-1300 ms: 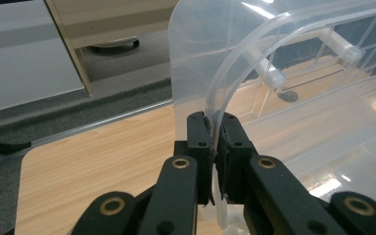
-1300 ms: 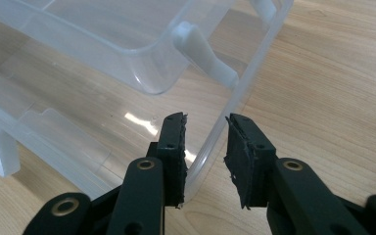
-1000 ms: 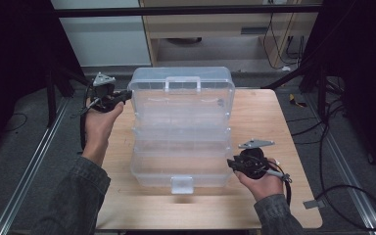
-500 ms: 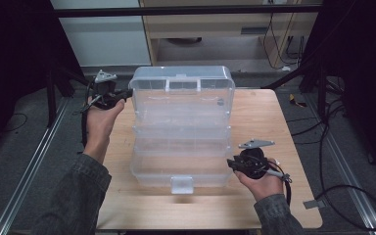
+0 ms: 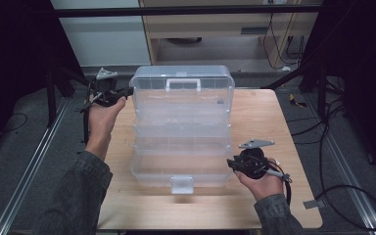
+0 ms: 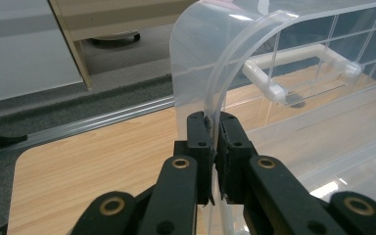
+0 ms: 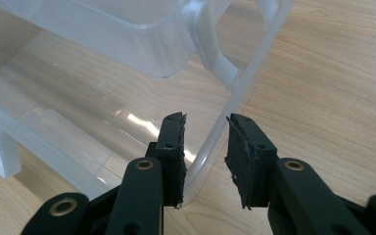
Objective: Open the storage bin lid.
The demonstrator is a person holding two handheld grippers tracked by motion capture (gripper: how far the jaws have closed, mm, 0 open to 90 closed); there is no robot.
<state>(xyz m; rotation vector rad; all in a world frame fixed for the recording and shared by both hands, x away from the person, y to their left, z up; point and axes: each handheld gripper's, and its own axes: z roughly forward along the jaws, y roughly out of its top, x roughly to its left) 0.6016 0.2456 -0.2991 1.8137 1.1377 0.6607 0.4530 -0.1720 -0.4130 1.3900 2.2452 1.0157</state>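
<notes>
— Wooden tabletop [image 5: 269, 122] with dark floor all round it, and a pale cabinet [image 5: 210, 24] behind. What sits on it?

— One clear plastic organiser box [image 5: 181, 147], opened out in tiers, its lid [image 5: 181, 85] stood up at the far end with a white handle [image 5: 182, 82] on it, and a white latch [image 5: 181, 184] at the near edge.

— Where is the left gripper [image 5: 124, 91]?

— At the far left corner of that lid. In the left gripper view the gripper [image 6: 214, 132] has its jaws almost together, pinching the lid's curved rim [image 6: 220, 83]; the rim rises straight up from between the pads, and the handle [image 6: 298, 66] lies beyond and to the right of them.

— And the right gripper [image 5: 231, 164]?

— Beside the near right corner of the box, level with the lowest tier. In its own view the gripper [image 7: 205, 147] stands part open, and the box's thin clear edge [image 7: 235, 98] runs up between the jaws. The edge lies against the left pad; a clear gap shows before the right pad, so nothing is clamped.

— Anything further ahead of that gripper?

— An inner tray [image 7: 117, 34] of the box, up and to the left of the jaws, with bare wood to their right.
</notes>
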